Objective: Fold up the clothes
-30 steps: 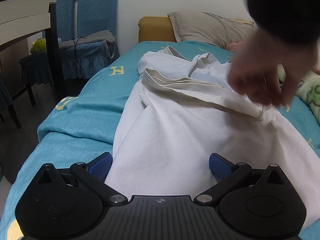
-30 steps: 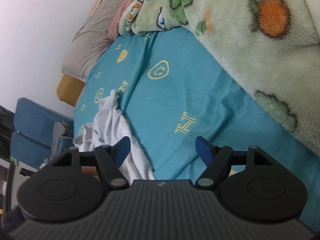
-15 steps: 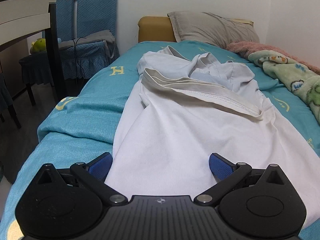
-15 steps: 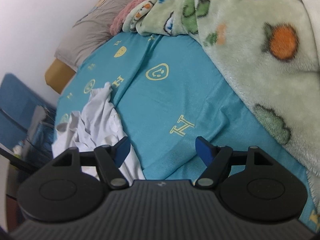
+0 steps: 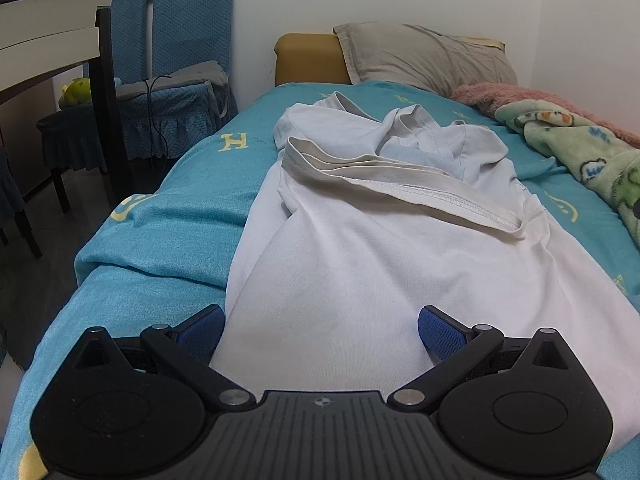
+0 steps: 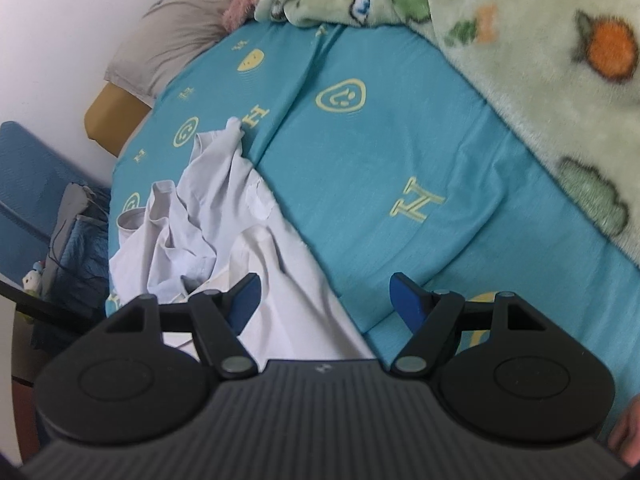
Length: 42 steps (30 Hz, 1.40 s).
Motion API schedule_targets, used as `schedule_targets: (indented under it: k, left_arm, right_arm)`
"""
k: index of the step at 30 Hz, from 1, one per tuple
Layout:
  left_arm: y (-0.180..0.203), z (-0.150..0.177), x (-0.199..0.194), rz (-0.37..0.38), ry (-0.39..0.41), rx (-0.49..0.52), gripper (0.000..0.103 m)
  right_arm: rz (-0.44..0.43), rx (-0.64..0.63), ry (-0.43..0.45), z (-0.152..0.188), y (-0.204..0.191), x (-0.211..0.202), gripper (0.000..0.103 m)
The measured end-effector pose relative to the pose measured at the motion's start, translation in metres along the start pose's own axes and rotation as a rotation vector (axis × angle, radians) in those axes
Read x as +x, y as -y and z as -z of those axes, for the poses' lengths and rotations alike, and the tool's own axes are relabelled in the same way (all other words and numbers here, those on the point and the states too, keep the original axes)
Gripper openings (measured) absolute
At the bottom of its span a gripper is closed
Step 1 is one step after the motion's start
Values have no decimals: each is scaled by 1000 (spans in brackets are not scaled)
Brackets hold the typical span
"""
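Two grippers hang over a bed with a turquoise sheet (image 5: 168, 240) printed with yellow letters and smiley faces. Lying lengthwise along the bed is a white T-shirt (image 5: 360, 264), its near part spread fairly flat and its far end bunched into folds, with a stitched hem band (image 5: 400, 192) lying slantwise across it. The left gripper (image 5: 320, 330) sits low over the near end of the shirt, jaws spread wide with the white cloth lying between the blue pads but not pinched; the left pad (image 5: 202, 330) is at the shirt's edge over the sheet. The right gripper (image 6: 324, 300) is tilted over the shirt's other long edge, jaws likewise released and holding nothing: its left pad (image 6: 246, 298) is above the white cloth, its right pad (image 6: 406, 300) above bare sheet. In that view the shirt (image 6: 224, 216) shows crumpled toward the head of the bed. A green fleece blanket (image 6: 520, 60) with cartoon prints lies along the far side of the bed, a pink one (image 5: 520, 98) beside it, and a grey-brown pillow (image 5: 424, 56) leans on the ochre headboard (image 5: 310, 58). Blue-covered chairs (image 5: 172, 60) stand off the bed by the wall.
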State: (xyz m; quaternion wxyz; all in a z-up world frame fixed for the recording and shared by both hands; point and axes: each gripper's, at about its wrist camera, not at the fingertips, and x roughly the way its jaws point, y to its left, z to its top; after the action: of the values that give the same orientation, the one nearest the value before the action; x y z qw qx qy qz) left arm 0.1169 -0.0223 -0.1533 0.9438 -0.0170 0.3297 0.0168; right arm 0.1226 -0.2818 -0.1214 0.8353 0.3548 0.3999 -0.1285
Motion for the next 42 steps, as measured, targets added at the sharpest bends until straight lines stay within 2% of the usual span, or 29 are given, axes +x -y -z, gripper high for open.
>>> schedule_targets:
  k: [13,20,29,37,40,42]
  left_arm:
    - [1,2,0,-2,9,3,103]
    - [1,1,-1,-2,7,1,103]
    - [1,0,0,-1,-1,-2,103]
    - [1,0,1,-1,-2,-4,103]
    - [0,0,1,0,-2,-5,103]
    - [0,-1,1,0,-2,-5,103]
  right_arm:
    - [-16,45,-35,-3,-5,7,74]
    - [-73,38,-42,2,-3,-6,74]
    - [-153,-35,-2,13,8,-37,74]
    - [-241,25,-20,28,42,-64,73]
    - [-274,114,-69,52,65,-67,74]
    - [-282,141,-145,65,70,-58,74]
